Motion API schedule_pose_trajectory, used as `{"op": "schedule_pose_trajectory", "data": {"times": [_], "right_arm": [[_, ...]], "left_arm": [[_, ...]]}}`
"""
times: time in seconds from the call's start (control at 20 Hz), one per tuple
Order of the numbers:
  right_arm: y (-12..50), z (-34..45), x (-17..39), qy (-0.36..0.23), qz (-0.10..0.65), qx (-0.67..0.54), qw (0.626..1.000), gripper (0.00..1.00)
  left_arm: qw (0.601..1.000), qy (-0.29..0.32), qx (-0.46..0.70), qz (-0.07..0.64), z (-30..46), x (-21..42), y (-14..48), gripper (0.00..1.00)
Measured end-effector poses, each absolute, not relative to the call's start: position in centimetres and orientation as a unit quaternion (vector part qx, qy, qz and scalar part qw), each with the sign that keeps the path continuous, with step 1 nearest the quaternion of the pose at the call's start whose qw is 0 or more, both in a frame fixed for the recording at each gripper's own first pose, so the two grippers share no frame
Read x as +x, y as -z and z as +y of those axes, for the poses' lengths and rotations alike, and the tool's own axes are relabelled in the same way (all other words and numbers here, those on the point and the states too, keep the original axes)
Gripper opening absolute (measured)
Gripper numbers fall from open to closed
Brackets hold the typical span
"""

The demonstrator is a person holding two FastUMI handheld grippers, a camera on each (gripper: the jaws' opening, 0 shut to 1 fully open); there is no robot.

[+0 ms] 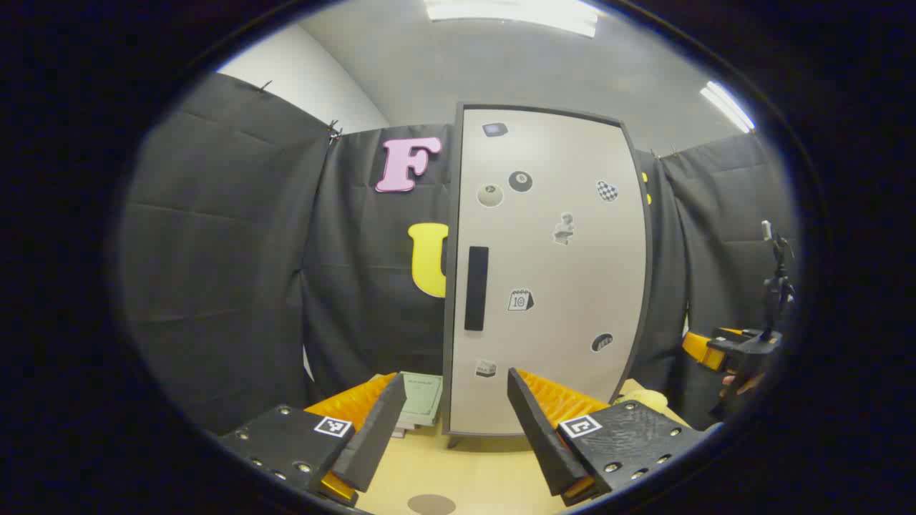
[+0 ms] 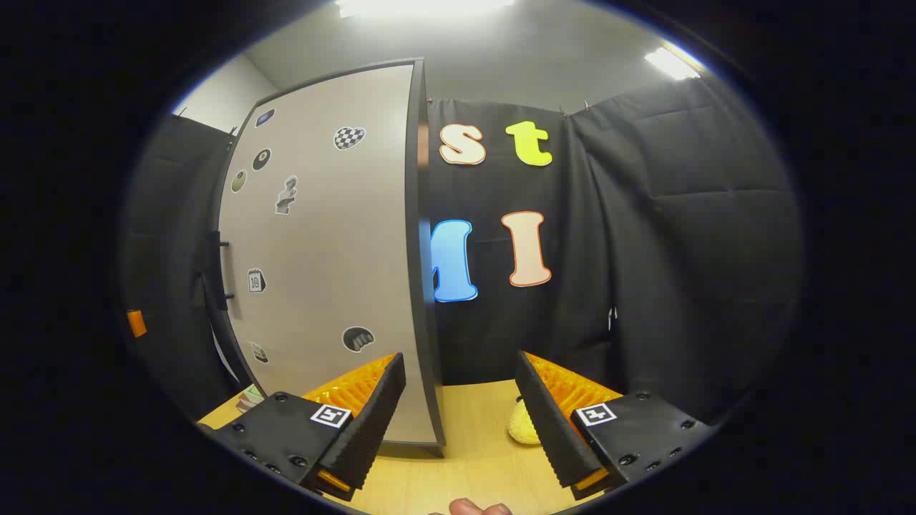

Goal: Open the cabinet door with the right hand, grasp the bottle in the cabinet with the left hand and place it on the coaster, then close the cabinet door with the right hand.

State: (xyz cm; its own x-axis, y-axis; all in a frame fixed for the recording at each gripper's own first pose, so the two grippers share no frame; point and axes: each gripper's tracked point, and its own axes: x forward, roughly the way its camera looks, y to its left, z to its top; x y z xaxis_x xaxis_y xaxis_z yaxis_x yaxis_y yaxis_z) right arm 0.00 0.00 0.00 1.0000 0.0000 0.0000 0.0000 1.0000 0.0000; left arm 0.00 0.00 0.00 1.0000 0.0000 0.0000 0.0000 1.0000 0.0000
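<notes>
A tall grey cabinet [image 1: 547, 272] stands on the wooden table with its door shut; a dark vertical handle [image 1: 476, 288] sits on the door's left side. The bottle is hidden behind the door. My left gripper [image 1: 452, 418] is open in front of the cabinet, short of the door, with nothing between its fingers. A round brown coaster [image 1: 431, 504] lies on the table just below it. In the right gripper view the cabinet [image 2: 322, 265] is seen at an angle, its handle [image 2: 213, 279] on the far left edge. My right gripper [image 2: 461, 418] is open near the cabinet's right front corner.
Green booklets [image 1: 420, 400] lie on the table left of the cabinet. A yellow soft object [image 2: 522, 425] rests on the table right of the cabinet. The other gripper with a hand [image 1: 737, 354] shows at the far right of the left gripper view. A fingertip [image 2: 472, 508] shows at the bottom edge.
</notes>
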Motion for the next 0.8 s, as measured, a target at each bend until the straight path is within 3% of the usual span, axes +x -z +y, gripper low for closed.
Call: {"op": "schedule_pose_trajectory", "data": {"times": [0.8], "right_arm": [[0.7, 5.0, -3.8, 0.034, 0.008, 0.007, 0.999, 0.98]], "left_arm": [[0.998, 0.057, 0.028, -0.002, 5.8, 1.1, 0.8, 0.89]]}}
